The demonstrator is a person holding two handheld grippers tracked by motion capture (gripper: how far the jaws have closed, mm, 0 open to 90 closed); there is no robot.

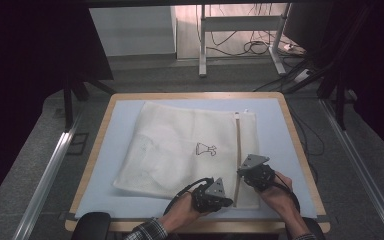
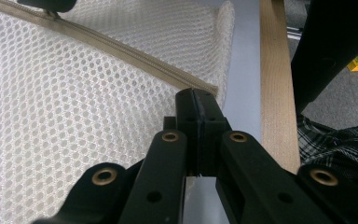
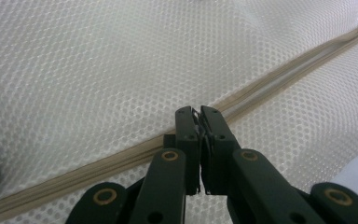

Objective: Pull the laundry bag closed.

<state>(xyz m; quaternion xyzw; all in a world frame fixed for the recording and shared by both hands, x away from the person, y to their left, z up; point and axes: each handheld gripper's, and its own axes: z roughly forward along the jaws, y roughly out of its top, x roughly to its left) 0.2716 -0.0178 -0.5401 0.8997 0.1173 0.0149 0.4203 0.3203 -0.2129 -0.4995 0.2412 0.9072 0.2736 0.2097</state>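
1. High view: a white mesh bag (image 1: pixel 180 150) lies flat on the table (image 1: pixel 290 145).
2. Left gripper (image 2: pixel 196 100) is clenched at the zip's (image 2: pixel 121 49) end, seemingly pinching the bag.
3. Right gripper (image 3: pixel 196 114) is clenched on the zip, perhaps its pull.

A white mesh laundry bag (image 1: pixel 180 150) is lying flat on the bench, reaching from its far middle toward the near right edge. A beige zipper (image 1: pixel 238 160) is running along the bag's right side, from far to near. A small black garment symbol (image 1: pixel 205 149) is showing near the bag's centre.
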